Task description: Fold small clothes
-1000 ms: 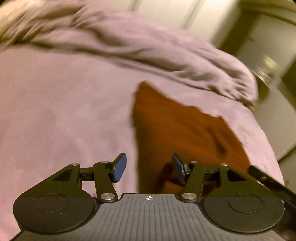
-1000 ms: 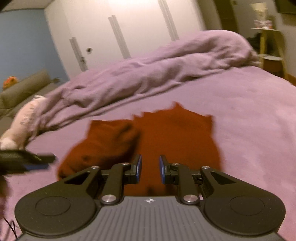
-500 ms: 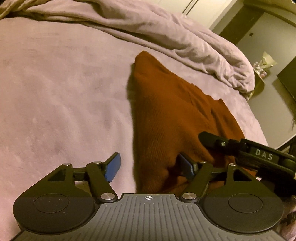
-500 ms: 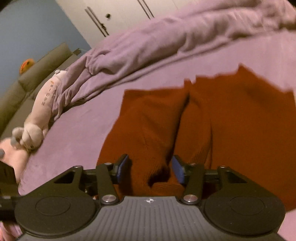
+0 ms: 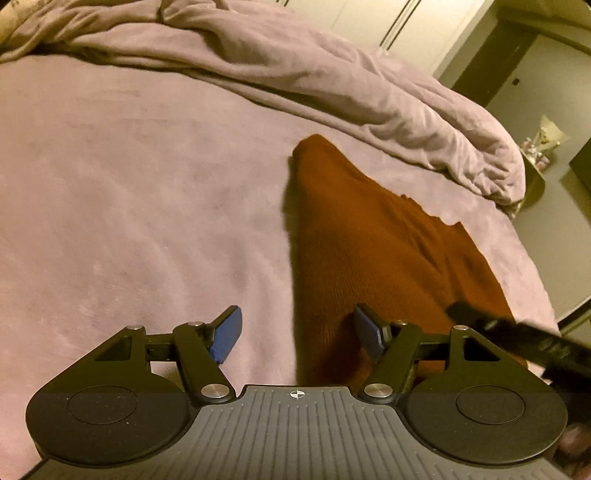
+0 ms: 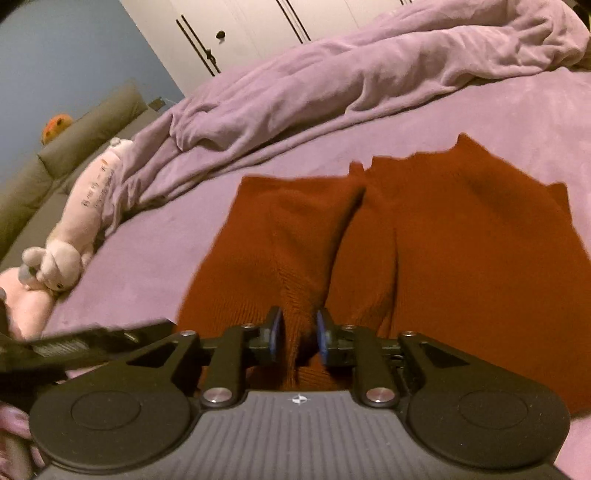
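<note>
A rust-orange knit garment [image 5: 373, 254] lies on the purple bed, partly folded, with one flap laid over the rest [image 6: 280, 240]. My left gripper [image 5: 297, 334] is open, low over the garment's near left edge; its right finger is over the cloth, its left over bare bedding. My right gripper [image 6: 297, 334] is shut on a raised fold of the orange garment at its near edge. The right gripper's body shows at the right edge of the left wrist view [image 5: 517, 339].
A crumpled purple duvet [image 5: 332, 74] lies across the far side of the bed. A pink plush toy [image 6: 74, 221] lies at the bed's left side beside a grey sofa [image 6: 55, 155]. White wardrobe doors [image 6: 258, 33] stand behind. The bed's right edge [image 5: 535, 273] is close.
My right gripper went from open around a fold of the orange garment to closed on it. My left gripper stayed open and shifted slightly along the garment's left edge.
</note>
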